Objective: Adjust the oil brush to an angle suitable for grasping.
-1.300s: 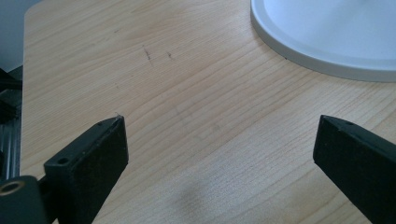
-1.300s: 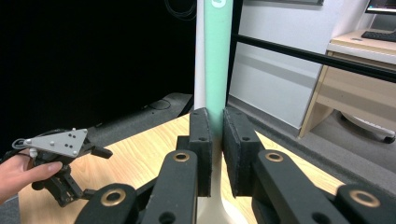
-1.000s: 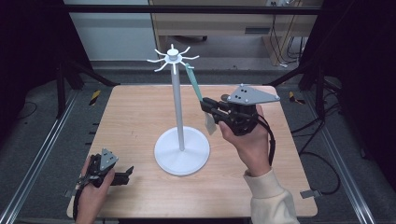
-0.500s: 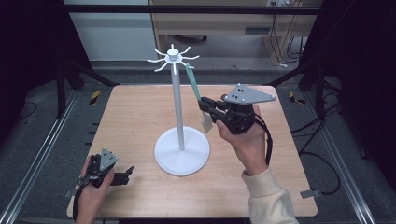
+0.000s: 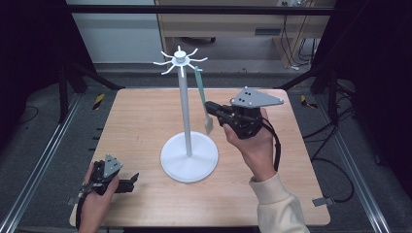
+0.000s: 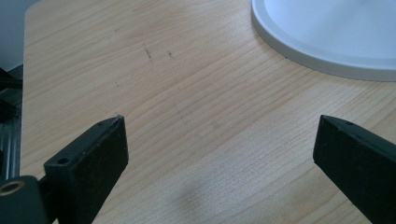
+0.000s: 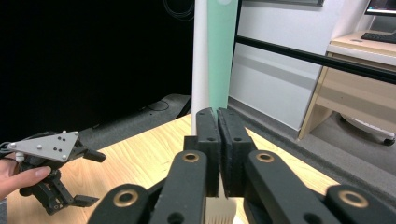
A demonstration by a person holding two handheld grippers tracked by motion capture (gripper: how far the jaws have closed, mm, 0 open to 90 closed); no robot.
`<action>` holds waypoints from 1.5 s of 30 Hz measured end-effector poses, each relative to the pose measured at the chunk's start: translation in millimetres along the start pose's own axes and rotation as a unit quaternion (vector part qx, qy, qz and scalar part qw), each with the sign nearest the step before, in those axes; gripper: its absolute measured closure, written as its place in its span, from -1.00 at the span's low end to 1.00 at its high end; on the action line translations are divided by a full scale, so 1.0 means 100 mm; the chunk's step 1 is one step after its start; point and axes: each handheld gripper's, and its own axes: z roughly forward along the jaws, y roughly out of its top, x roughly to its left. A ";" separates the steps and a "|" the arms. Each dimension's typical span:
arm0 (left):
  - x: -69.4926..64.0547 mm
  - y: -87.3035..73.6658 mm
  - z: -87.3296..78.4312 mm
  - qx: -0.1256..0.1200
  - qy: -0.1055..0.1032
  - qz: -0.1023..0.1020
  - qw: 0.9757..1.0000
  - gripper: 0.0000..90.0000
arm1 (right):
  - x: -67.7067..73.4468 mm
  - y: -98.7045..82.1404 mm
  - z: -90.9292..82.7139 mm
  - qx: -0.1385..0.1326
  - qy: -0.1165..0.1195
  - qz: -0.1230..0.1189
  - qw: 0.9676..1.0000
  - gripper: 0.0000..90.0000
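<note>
Between the pads of the right tongs [image 5: 212, 109] sits the lower part of a green spatula [image 5: 200, 90], clamped just above its pale comb-like head; the jaws have just been closing and now pinch it tight. Above the tongs the handle runs up to a hook of the white stand [image 5: 185, 104], whose pole stands just beyond the tongs in the right gripper view. The likely trouble: the spatula's hole may catch on the hook when lifted, tipping the stand, or the thin handle may pivot in so narrow a pinch and swing against the pole. The left tongs [image 5: 130, 180] rest released and empty on the tabletop [image 5: 141, 121], well apart from the spatula, near the stand's base
</note>
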 end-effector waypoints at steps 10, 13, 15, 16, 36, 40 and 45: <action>-0.01 0.00 0.01 0.000 -0.001 0.002 1.000 -0.94 | 0.02 0.00 -0.01 0.005 -0.004 -0.005 1.000 0.94; -0.01 0.01 0.01 0.000 -0.001 0.002 1.000 -0.94 | 0.03 0.00 -0.04 0.008 -0.011 -0.008 1.000 0.94; -0.01 0.01 0.01 0.000 -0.002 0.003 1.000 -0.94 | 0.04 0.01 -0.06 0.009 -0.017 -0.010 1.000 0.94; -0.01 0.01 0.01 0.000 -0.001 0.003 1.000 -0.94 | 0.04 0.02 -0.07 0.008 -0.022 -0.012 1.000 0.93; -0.01 0.01 0.00 -0.001 -0.002 0.004 1.000 -0.94 | -0.11 -0.06 -0.18 0.035 -0.095 -0.003 0.995 -0.04; -0.01 0.01 0.01 0.000 -0.004 0.005 1.000 -0.94 | -0.16 -0.08 -0.20 0.036 -0.112 0.002 0.993 -0.21; -0.01 0.01 0.02 -0.001 -0.005 0.004 1.000 -0.94 | -0.21 -0.11 -0.21 0.040 -0.129 0.002 0.991 -0.40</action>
